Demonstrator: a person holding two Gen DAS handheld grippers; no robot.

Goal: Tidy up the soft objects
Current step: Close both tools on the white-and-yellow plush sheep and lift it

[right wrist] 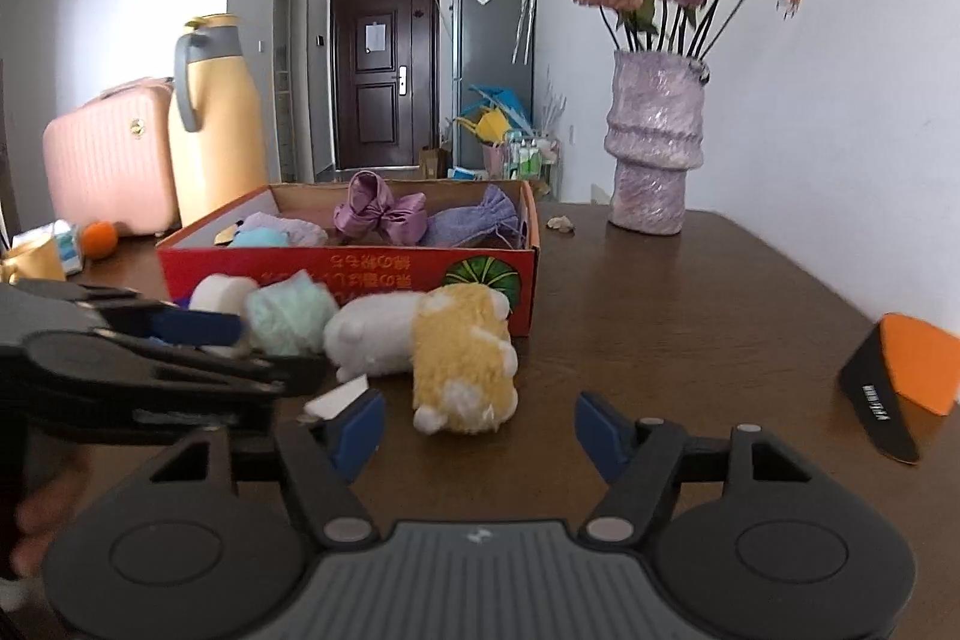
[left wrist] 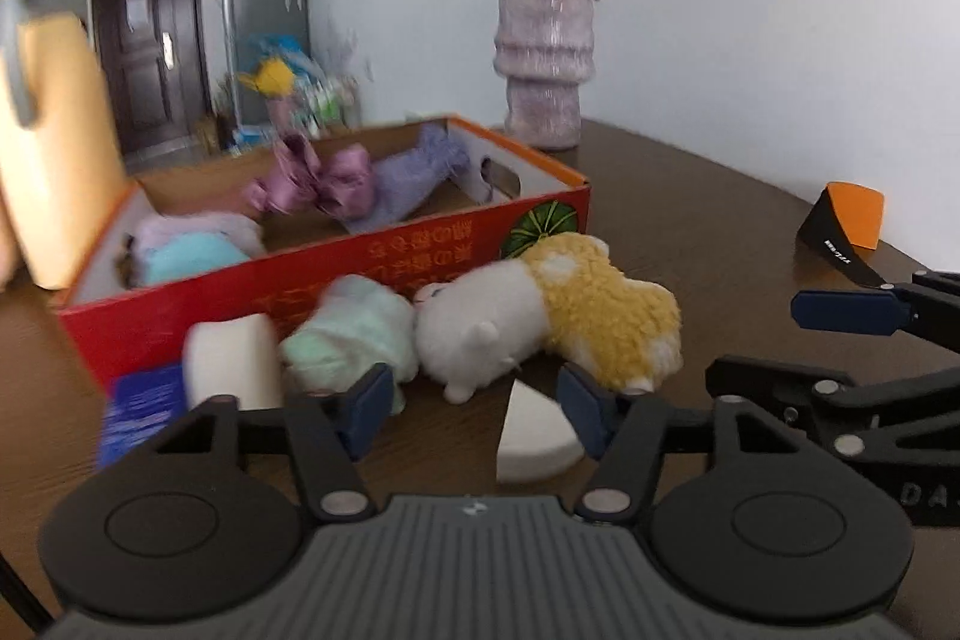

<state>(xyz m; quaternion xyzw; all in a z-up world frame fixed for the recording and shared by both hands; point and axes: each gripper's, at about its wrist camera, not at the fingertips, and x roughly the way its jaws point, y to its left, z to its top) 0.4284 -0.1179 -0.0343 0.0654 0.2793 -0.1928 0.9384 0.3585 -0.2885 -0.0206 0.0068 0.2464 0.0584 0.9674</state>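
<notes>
Jaws of both grippers [left wrist: 474,409] [right wrist: 480,430] are held apart and empty; the plush [right wrist: 462,370] should be clamped mid-body and lifted over the box [right wrist: 360,274] wall.

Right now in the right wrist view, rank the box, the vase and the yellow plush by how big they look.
1. box
2. vase
3. yellow plush, though it lies nearer the camera, so its true size is less sure.

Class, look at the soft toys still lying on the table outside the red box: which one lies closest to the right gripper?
The yellow-and-white plush, directly ahead of the open right gripper; the mint plush and white plush lie further left.
</notes>
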